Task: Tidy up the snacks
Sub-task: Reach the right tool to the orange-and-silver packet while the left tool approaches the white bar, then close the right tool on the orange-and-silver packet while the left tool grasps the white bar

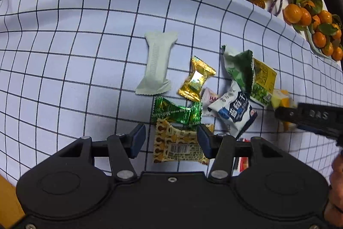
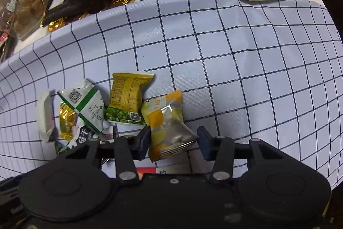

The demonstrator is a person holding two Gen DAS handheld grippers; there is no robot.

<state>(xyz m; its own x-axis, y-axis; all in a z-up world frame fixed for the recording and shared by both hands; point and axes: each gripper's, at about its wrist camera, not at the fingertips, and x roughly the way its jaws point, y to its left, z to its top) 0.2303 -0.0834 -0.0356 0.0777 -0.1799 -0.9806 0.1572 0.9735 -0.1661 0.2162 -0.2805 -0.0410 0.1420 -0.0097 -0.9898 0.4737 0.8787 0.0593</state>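
Foil-lined yellow sachet [image 2: 166, 125] lies just right of green pea packet [image 2: 126, 98]; light, crinkly, slippery, we judge. Right tongs [image 2: 172, 141] part-open, straddling it, left pad touching, not clamped. Left tongs [image 1: 171, 141] open over cashew packet [image 1: 178, 145]. We'd pinch sachet's crimped end.

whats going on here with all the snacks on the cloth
A person is sorting a small pile of wrapped snacks on a checked cloth, one hand-held gripper in each hand. The right hand-held gripper has a yellow and silver packet between its fingers, though a firm pinch is unclear. The left hand-held gripper hovers open around a tan barcode packet. Nothing looks sorted yet.
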